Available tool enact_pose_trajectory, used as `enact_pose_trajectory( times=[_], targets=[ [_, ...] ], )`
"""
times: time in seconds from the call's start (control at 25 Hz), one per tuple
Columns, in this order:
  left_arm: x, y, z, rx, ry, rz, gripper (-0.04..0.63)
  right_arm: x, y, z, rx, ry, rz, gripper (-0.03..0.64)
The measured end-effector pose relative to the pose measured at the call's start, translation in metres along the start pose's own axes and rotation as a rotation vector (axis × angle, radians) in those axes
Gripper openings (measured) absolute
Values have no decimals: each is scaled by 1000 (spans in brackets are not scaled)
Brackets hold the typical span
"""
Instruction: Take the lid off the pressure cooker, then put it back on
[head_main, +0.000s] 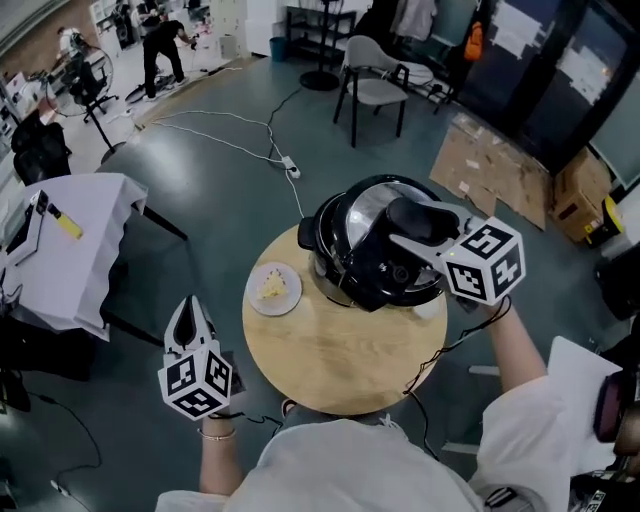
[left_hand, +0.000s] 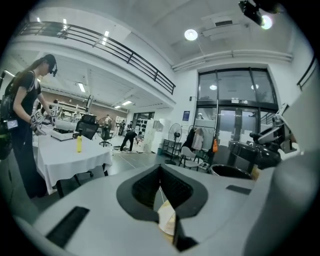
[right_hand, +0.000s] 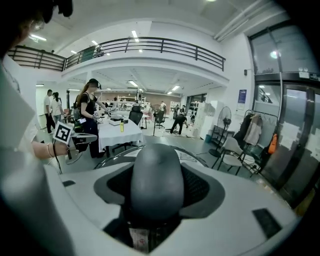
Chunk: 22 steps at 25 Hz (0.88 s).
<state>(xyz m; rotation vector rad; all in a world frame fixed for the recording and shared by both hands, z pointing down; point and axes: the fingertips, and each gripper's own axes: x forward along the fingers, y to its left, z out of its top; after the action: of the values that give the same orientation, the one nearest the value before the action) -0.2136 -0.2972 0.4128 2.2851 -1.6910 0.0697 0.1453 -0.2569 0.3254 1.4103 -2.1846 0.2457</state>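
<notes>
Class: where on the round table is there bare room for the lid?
The near half of the round wooden table, on the person's side of the small white plate and the black pressure cooker, is bare. The far half is crowded by both.

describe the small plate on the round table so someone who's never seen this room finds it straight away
Find the round wooden table mid-frame in the head view, black pressure cooker on its far side. Just left of the cooker, by the table's left edge, lies the plate: small, white, flat, the only thing carrying a yellow wedge of food.
</notes>
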Motion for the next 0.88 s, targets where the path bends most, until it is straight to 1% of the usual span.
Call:
enact_pose_trajectory(
  times=[0.12, 0.28, 0.52, 0.68, 0.88],
  targets=[
    [4, -8, 7, 11, -11, -61, -5, -17, 7, -1, 41, -5, -64, 278],
    [11, -24, 10, 52, -6, -164, -5, -42, 17, -7, 97, -22, -152, 278],
    [21, -64, 5, 99, 20, -307, -5, -88, 23, -29, 157, -36, -300, 278],
    [21, -90, 3, 131, 43, -376, -5, -120, 26, -41, 184, -40, -377, 278],
    [18, -123, 0, 156, 63, -463, -5, -154, 38, -69, 282, -52, -477, 278]
  ],
)
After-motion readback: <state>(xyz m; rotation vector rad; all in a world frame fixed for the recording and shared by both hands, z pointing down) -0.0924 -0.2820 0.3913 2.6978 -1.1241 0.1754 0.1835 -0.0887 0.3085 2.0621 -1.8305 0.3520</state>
